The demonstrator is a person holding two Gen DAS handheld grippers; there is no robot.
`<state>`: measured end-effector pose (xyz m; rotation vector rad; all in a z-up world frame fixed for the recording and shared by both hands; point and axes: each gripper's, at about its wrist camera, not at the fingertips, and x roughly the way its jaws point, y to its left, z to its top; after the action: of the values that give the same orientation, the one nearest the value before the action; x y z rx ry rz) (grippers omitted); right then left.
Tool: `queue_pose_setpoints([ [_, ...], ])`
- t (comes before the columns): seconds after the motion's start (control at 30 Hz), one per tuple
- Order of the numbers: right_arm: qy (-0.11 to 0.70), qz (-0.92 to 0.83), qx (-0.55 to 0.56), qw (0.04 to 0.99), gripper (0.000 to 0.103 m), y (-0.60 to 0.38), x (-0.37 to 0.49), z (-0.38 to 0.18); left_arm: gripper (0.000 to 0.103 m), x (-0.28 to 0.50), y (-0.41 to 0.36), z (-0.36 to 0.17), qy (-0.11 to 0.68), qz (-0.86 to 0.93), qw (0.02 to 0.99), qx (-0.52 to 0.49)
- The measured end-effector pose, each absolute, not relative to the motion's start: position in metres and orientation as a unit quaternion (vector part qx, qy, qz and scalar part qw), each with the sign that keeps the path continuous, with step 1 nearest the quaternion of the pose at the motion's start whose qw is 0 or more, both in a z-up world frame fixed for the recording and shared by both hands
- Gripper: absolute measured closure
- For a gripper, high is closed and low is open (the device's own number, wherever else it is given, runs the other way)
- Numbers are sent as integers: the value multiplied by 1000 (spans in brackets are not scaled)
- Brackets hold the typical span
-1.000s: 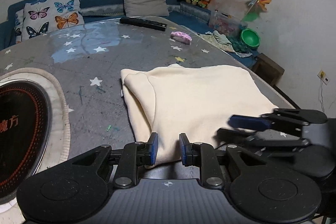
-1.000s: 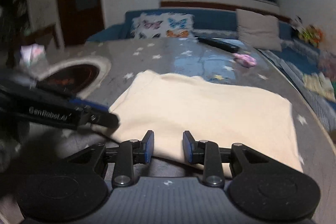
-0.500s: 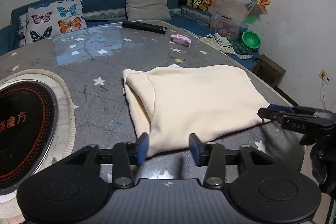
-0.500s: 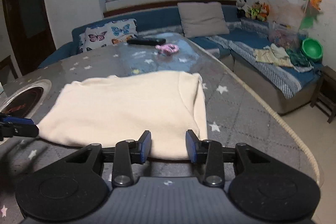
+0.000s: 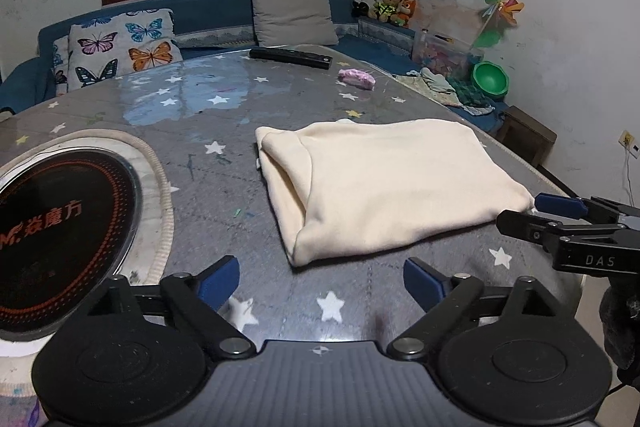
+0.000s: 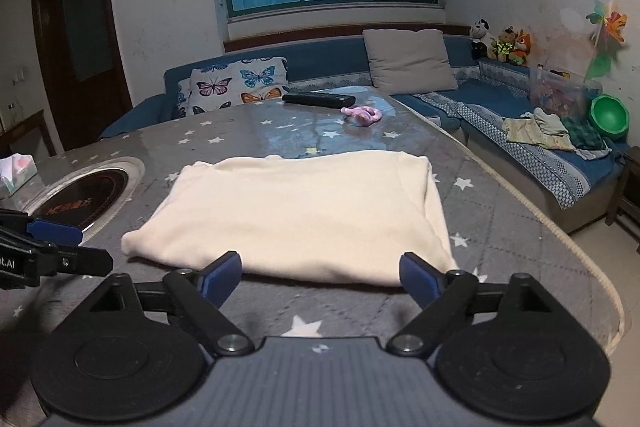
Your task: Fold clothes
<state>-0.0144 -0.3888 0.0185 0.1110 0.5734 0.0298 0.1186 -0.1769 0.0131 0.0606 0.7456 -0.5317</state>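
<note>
1. The cream garment (image 5: 384,187) lies folded flat on the starred table (image 5: 224,187), near its front edge.
2. The left gripper (image 5: 320,277) is just short of the garment's near edge, jaws opening wide, with only bare table between them.
3. The right gripper (image 6: 320,273) is at the garment's front edge, jaws also opening, pads clear of the cloth.
4. A round cooktop (image 5: 60,227) is set in the table to the garment's left.
5. A remote (image 5: 290,57) and a pink item (image 5: 357,78) lie at the far side.

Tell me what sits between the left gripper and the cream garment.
Nothing visible: only bare table lies between the left gripper, its jaws opening and empty, and the near edge of the cream garment.
</note>
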Motion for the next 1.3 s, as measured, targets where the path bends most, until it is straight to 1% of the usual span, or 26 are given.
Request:
queue_pose_setpoints([
  [0.03, 281, 13, 54, 958, 7, -387, -16, 19, 5, 116, -176, 14, 358, -256, 897, 30],
  [0.13, 278, 8, 51, 959, 0, -382, -21, 20, 2, 110, -172, 15, 354, -258, 899, 31],
  [0.2, 276, 6, 49, 960, 0, -377, -25, 21, 0, 106, -170, 16, 349, -258, 900, 29],
  [1.3, 289, -16, 34, 957, 0, -325, -63, 20, 0, 56, -143, 2, 362, -238, 900, 38],
])
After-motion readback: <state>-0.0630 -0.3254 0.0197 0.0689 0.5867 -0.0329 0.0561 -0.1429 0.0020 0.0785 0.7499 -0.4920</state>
